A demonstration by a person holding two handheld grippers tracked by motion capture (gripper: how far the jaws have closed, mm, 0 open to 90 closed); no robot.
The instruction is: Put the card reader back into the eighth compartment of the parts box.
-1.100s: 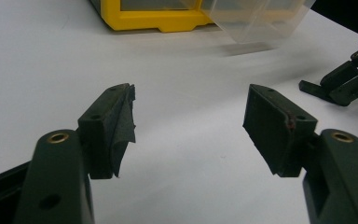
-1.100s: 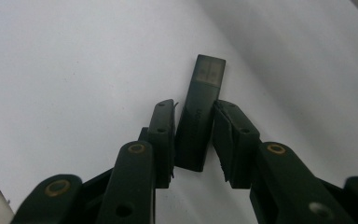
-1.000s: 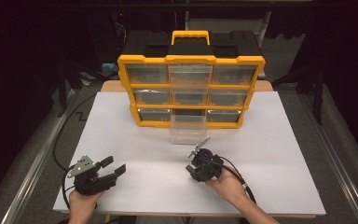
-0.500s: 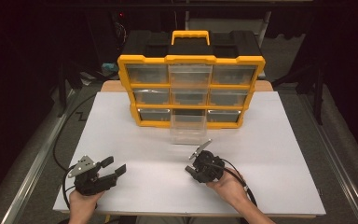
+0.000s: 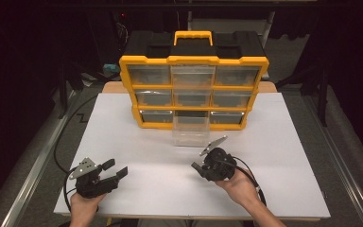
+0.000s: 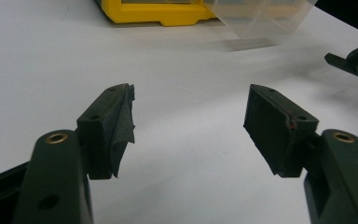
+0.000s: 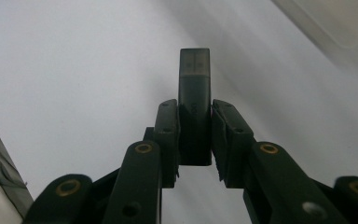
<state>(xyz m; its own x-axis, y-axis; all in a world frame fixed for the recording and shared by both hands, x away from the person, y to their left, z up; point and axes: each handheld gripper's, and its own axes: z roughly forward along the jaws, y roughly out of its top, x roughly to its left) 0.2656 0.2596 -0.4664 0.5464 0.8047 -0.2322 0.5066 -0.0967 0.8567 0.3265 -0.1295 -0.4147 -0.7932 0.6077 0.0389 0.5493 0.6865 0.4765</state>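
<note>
black plastic, flat and oblong: the small stick (image 7: 195, 105), perhaps a usb drive, stands clamped between the jaws of your right tool (image 5: 199, 166), its far end jutting out beyond the jaw tips in the right gripper view. in the high view that tool sits near the middle of the white counter (image 5: 288, 156), just on the near side of the clear drawer (image 5: 191, 134). your left tool (image 5: 116, 170) rests at the near left of the counter with its jaws spread wide and nothing between them; its pads (image 6: 120, 126) show bare over plain white surface.

progress, as a judgement: the pick-up looks done, since the stick is off the counter and firmly held. what seems left is the delivery, most likely into the clear drawer, and then closing that drawer.

containers: the yellow organizer (image 5: 194, 90) stands at the far middle of the counter, with three rows of three clear drawers and a yellow handle (image 5: 193, 35) on top. the middle drawer of the bottom row is drawn out towards you and tips down to the counter; it appears empty, though its clear walls make that hard to confirm. what the other drawers hold cannot be told through their fronts.
</note>
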